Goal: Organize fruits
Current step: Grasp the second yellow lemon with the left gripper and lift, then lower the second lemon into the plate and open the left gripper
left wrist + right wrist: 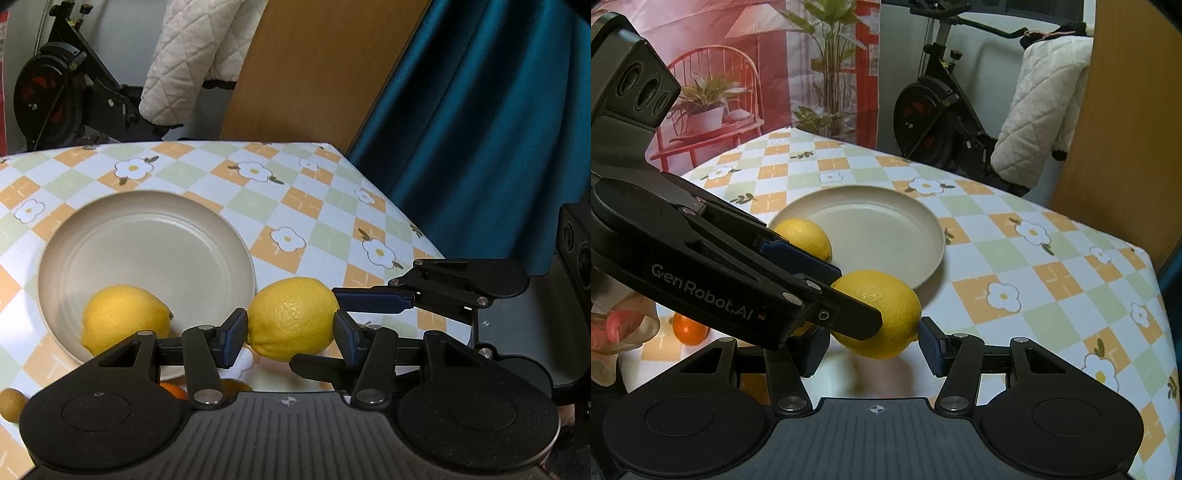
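lemon (291, 319) sat low in the centre of both views, just off the plate's near-right rim and apparently lifted clear of the counter (332, 206). left tongs (290, 326) were part closed on it, a pad pressed to each end. right tongs (871, 339) also bracketed the fruit from the other side: the right pad touched its end, the left pad was hidden behind the left tongs' arm, so a full grip there i could not confirm. this looked like a handover or a shared carry toward the plate (59, 258). next move likely called for one pair to let go while the other carried the fruit over the rim and lowered it gently. the plate held one other lemon (123, 319) at its near-left edge; the rest was bare. an orange (687, 328) lay on the counter, lower left in the right view.
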Demonstrator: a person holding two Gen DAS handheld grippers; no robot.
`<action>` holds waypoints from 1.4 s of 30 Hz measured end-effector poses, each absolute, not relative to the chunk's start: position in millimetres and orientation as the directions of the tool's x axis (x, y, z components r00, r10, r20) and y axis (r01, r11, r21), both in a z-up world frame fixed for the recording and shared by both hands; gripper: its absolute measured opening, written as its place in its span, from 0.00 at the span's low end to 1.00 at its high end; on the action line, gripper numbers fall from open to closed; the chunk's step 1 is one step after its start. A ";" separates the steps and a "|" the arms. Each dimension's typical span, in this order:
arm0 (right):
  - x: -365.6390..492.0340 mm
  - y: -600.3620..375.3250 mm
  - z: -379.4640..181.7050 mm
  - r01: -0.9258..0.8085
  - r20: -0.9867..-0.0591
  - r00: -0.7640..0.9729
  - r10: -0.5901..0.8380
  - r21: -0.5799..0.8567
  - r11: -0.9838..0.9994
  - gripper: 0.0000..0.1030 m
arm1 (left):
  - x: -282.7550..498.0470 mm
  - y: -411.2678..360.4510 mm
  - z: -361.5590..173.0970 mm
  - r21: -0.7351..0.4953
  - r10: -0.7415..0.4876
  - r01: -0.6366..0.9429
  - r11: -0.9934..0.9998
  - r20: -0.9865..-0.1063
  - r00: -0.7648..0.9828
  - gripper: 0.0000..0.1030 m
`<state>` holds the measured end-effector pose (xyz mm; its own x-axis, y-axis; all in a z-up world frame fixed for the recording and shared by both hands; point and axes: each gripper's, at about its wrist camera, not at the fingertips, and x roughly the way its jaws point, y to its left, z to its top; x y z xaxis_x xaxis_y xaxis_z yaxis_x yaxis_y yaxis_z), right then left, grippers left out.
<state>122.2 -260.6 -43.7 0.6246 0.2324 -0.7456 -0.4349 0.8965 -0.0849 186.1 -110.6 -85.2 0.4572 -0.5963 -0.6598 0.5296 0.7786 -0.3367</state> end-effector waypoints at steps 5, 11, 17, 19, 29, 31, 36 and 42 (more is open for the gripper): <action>132.3 -252.3 -38.3 -0.440 -0.734 0.635 0.239 -0.090 0.893 0.47 | 194.1 -103.3 -79.5 -0.329 -0.586 0.519 0.789 -0.656 0.476 0.52; 153.5 -242.7 -35.6 -0.451 -0.719 0.645 0.260 -0.082 0.889 0.47 | 209.0 -93.4 -77.3 -0.331 -0.569 0.490 0.806 -0.659 0.492 0.52; 172.4 -233.2 -42.4 -0.463 -0.724 0.635 0.268 -0.079 0.883 0.47 | 225.4 -88.0 -82.6 -0.336 -0.549 0.457 0.824 -0.674 0.494 0.52; 178.2 -231.5 -44.8 -0.465 -0.725 0.633 0.272 -0.075 0.882 0.47 | 230.5 -86.9 -84.2 -0.336 -0.542 0.448 0.829 -0.680 0.494 0.51; 192.3 -220.9 -58.8 -0.466 -0.736 0.620 0.272 -0.066 0.883 0.37 | 241.1 -99.3 -88.1 -0.334 -0.548 0.460 0.823 -0.682 0.484 0.47; 193.7 -221.4 -60.3 -0.454 -0.733 0.626 0.266 -0.066 0.888 0.38 | 243.3 -98.6 -89.6 -0.344 -0.553 0.457 0.821 -0.681 0.480 0.47; 194.6 -223.7 -60.7 -0.453 -0.736 0.621 0.269 -0.057 0.890 0.37 | 243.3 -98.6 -91.6 -0.336 -0.540 0.448 0.829 -0.689 0.483 0.48; 190.6 -225.3 -56.9 -0.431 -0.730 0.635 0.253 -0.064 0.900 0.42 | 238.4 -94.7 -85.9 -0.299 -0.508 0.436 0.849 -0.689 0.517 0.52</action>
